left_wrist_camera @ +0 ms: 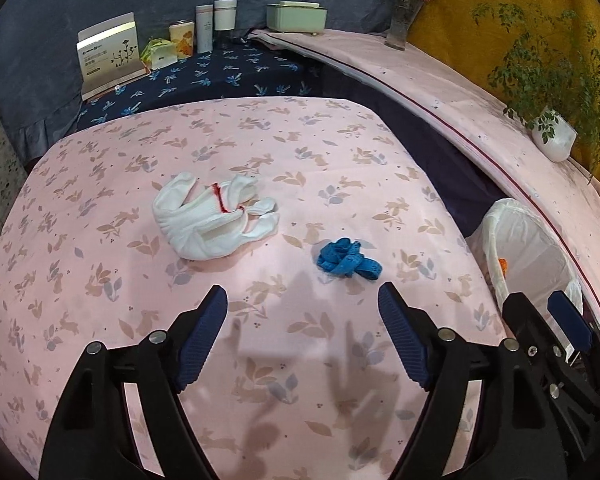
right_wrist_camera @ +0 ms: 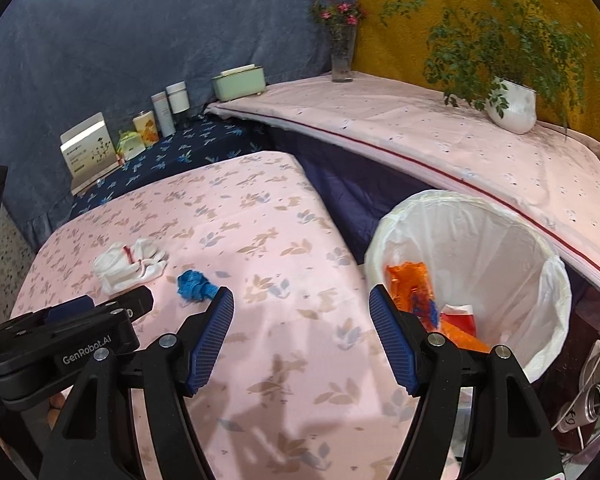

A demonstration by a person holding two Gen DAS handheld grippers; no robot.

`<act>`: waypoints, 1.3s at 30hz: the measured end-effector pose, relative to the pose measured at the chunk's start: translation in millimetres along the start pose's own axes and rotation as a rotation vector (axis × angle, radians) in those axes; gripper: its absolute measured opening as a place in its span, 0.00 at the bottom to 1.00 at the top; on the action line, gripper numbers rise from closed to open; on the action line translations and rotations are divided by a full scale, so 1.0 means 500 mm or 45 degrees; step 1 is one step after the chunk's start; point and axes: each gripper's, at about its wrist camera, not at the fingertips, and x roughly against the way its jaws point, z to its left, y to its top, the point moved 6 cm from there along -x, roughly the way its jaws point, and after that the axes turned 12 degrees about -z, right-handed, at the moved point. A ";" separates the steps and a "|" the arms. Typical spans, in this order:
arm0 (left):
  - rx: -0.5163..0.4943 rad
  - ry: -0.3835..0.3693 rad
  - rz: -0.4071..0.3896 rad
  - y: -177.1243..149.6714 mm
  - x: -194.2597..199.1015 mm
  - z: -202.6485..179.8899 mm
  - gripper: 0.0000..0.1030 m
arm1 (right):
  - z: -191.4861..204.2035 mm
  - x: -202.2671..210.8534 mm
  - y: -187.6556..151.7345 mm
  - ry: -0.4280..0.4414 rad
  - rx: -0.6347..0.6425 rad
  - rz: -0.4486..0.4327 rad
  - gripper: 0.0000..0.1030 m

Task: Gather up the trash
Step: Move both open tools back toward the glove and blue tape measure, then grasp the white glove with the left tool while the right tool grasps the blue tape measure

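Observation:
A crumpled white glove with red stitching (left_wrist_camera: 214, 216) (right_wrist_camera: 130, 266) lies on the pink rabbit-print table (left_wrist_camera: 260, 360) (right_wrist_camera: 280, 360). A bunched blue ribbon (left_wrist_camera: 347, 260) (right_wrist_camera: 195, 285) lies to its right. A bin with a white liner (left_wrist_camera: 528, 248) (right_wrist_camera: 480, 248) stands off the table's right edge and holds orange wrappers (right_wrist_camera: 412, 284). My left gripper (left_wrist_camera: 302, 304) is open and empty, just short of the ribbon. My right gripper (right_wrist_camera: 301, 304) is open and empty over the table's right edge beside the bin; it also shows in the left wrist view (left_wrist_camera: 540, 312).
A lower dark blue floral surface (left_wrist_camera: 220, 76) at the back carries a card box (left_wrist_camera: 108, 56), tins and bottles (left_wrist_camera: 204, 28). A pale green box (left_wrist_camera: 296, 16), a flower vase (left_wrist_camera: 400, 28) and a potted plant (right_wrist_camera: 512, 104) stand on the pink shelf (right_wrist_camera: 420, 136) to the right.

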 end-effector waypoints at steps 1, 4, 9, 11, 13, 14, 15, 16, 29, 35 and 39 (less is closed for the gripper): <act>0.006 0.009 0.001 -0.001 -0.003 0.009 0.73 | 0.011 -0.004 -0.003 0.008 0.010 0.007 0.66; 0.032 0.036 0.003 -0.002 -0.011 0.040 0.77 | 0.039 -0.017 -0.010 0.028 0.037 0.026 0.66; 0.074 0.061 0.008 -0.002 -0.023 0.082 0.79 | 0.078 -0.038 -0.024 0.051 0.070 0.056 0.66; 0.081 0.070 0.012 -0.004 -0.029 0.095 0.80 | 0.091 -0.047 -0.028 0.056 0.079 0.067 0.66; 0.086 0.078 0.016 -0.005 -0.036 0.108 0.81 | 0.101 -0.055 -0.034 0.063 0.084 0.080 0.66; 0.088 0.081 0.017 -0.005 -0.039 0.114 0.83 | 0.106 -0.061 -0.037 0.065 0.087 0.088 0.67; 0.091 0.085 0.017 -0.005 -0.042 0.120 0.84 | 0.111 -0.066 -0.039 0.068 0.087 0.094 0.68; 0.095 0.088 0.015 -0.004 -0.045 0.126 0.85 | 0.115 -0.071 -0.042 0.070 0.088 0.099 0.69; 0.079 0.099 0.030 0.019 -0.108 0.158 0.90 | 0.168 -0.150 -0.058 0.096 0.123 0.154 0.70; 0.060 0.111 0.040 0.035 -0.149 0.158 0.90 | 0.186 -0.192 -0.061 0.101 0.130 0.175 0.70; 0.057 0.109 0.060 0.039 -0.178 0.157 0.90 | 0.191 -0.215 -0.061 0.109 0.120 0.189 0.70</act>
